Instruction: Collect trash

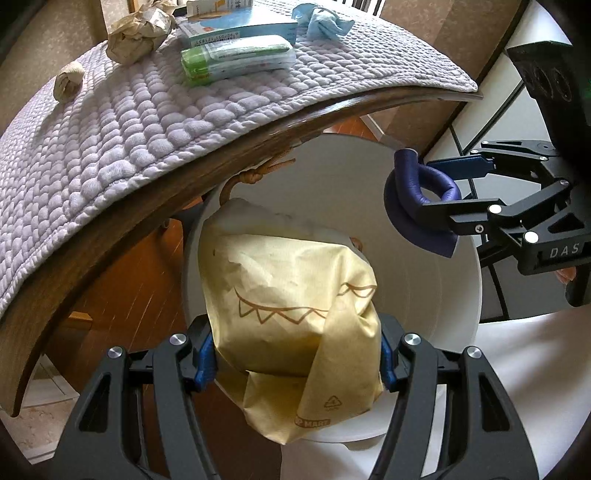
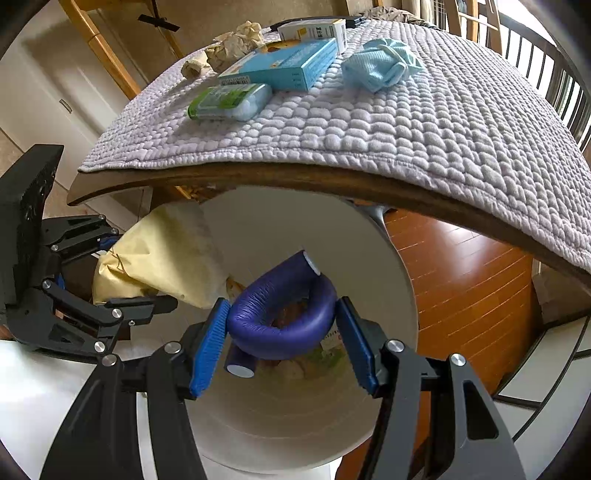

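Note:
My left gripper [image 1: 295,356] is shut on a crumpled yellow paper bag [image 1: 291,295] and holds it over the open white bin [image 1: 424,295] beside the table. My right gripper [image 2: 282,326] is shut on a bent purple foam tube [image 2: 284,314] above the same bin [image 2: 388,258]. The right gripper with the tube [image 1: 421,192] shows at the right of the left wrist view. The left gripper with the bag [image 2: 155,258] shows at the left of the right wrist view. Some trash lies at the bin's bottom [image 2: 314,362].
On the table's lilac quilted mat [image 1: 147,122] lie crumpled brown paper balls [image 1: 136,33], a small paper ball [image 1: 69,79], a green tissue pack [image 1: 236,59], a blue box [image 2: 280,64], a white carton [image 2: 314,31] and a blue face mask [image 2: 382,66]. The wooden table edge [image 2: 295,181] overhangs the bin.

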`<action>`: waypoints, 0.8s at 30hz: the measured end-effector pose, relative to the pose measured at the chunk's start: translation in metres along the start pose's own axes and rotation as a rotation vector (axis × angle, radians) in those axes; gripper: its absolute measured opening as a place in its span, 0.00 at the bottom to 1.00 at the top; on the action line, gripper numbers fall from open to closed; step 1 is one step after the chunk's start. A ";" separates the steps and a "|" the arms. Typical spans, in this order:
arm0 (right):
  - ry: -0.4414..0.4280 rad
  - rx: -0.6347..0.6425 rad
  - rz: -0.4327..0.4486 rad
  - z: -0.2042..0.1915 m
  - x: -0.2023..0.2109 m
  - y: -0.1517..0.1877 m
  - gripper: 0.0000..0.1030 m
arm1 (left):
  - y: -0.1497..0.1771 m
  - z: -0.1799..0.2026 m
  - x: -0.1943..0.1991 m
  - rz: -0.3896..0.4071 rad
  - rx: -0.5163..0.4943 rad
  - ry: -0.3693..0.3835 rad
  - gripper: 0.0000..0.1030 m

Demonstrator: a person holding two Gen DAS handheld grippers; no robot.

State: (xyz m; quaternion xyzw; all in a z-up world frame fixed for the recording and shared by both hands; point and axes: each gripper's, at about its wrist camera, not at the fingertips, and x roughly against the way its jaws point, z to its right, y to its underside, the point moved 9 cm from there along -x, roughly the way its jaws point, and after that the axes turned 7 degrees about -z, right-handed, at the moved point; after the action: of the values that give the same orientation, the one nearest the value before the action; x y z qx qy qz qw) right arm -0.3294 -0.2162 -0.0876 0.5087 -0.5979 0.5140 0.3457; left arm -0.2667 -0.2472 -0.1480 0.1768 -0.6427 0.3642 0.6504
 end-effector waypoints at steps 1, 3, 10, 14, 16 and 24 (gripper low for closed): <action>0.000 -0.001 -0.001 0.000 -0.003 0.002 0.57 | 0.000 -0.001 -0.001 -0.001 0.001 -0.002 0.63; 0.000 -0.002 -0.003 0.001 -0.008 0.005 0.57 | 0.002 -0.008 -0.001 -0.004 0.005 -0.003 0.63; -0.001 -0.001 -0.017 -0.004 -0.026 0.012 0.57 | 0.007 -0.017 -0.004 -0.007 0.011 -0.011 0.63; 0.000 -0.002 -0.027 -0.008 -0.035 0.015 0.57 | 0.009 -0.018 -0.006 -0.009 0.015 -0.012 0.63; 0.001 -0.003 -0.031 -0.009 -0.040 0.018 0.57 | 0.010 -0.017 -0.007 -0.011 0.015 -0.013 0.63; 0.003 -0.007 -0.043 -0.008 -0.056 0.028 0.57 | 0.010 -0.022 -0.014 -0.018 0.015 -0.015 0.63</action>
State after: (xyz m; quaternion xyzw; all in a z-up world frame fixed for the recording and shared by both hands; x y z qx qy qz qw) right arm -0.3439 -0.1958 -0.1456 0.5195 -0.5880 0.5053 0.3593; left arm -0.2566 -0.2288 -0.1660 0.1902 -0.6431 0.3616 0.6476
